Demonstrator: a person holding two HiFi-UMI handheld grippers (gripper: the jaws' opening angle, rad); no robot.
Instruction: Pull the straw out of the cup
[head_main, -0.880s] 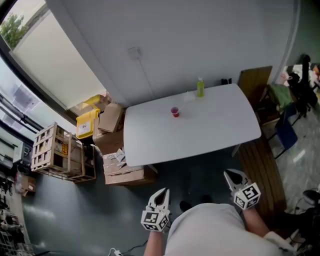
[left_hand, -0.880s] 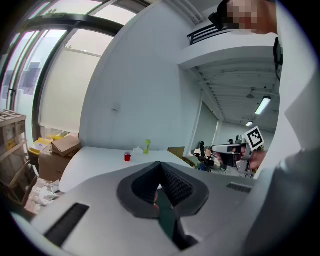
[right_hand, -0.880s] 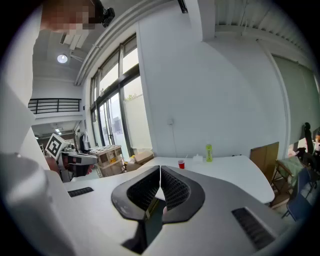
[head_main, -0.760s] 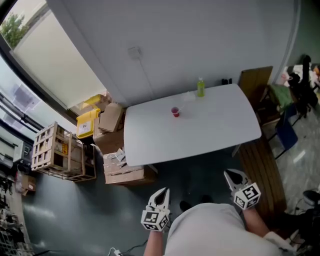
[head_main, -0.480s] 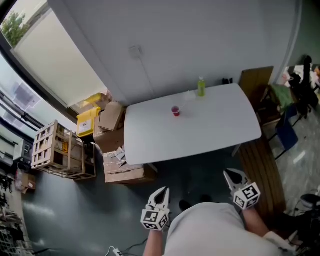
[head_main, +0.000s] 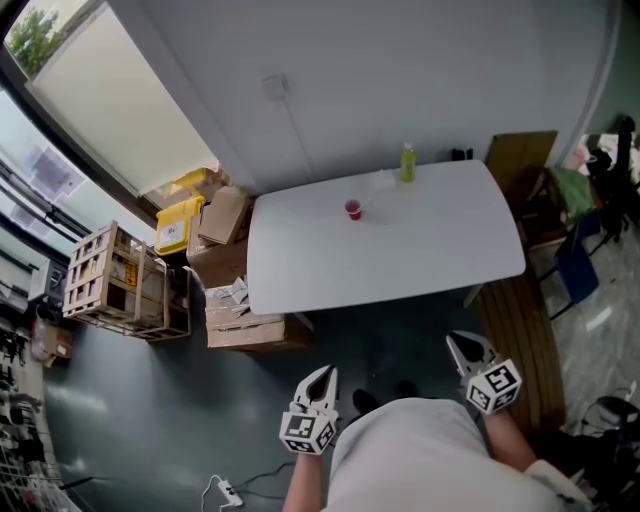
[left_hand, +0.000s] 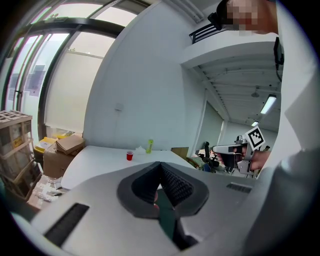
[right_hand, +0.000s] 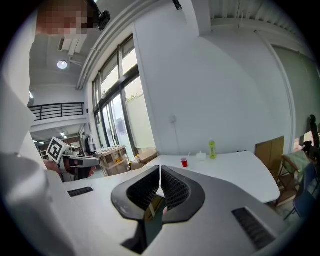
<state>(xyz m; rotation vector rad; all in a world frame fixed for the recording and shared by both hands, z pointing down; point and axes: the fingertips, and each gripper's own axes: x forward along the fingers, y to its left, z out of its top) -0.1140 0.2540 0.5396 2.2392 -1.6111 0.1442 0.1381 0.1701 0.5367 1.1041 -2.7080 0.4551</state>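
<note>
A small red cup stands near the far edge of the white table, well away from both grippers. It also shows in the left gripper view as the red cup and in the right gripper view as the red cup. A straw is too small to make out in the head view. My left gripper and right gripper hang close to my body, short of the table, jaws together and empty. The left gripper and right gripper each show their pads touching.
A green bottle and a clear container stand at the table's far edge. Cardboard boxes, a yellow bin and a wooden crate lie left of the table. A wooden board and a blue chair are to the right.
The head view has shifted a little, so the table sits slightly higher in the picture. Both grippers stay low by my body, still shut.
</note>
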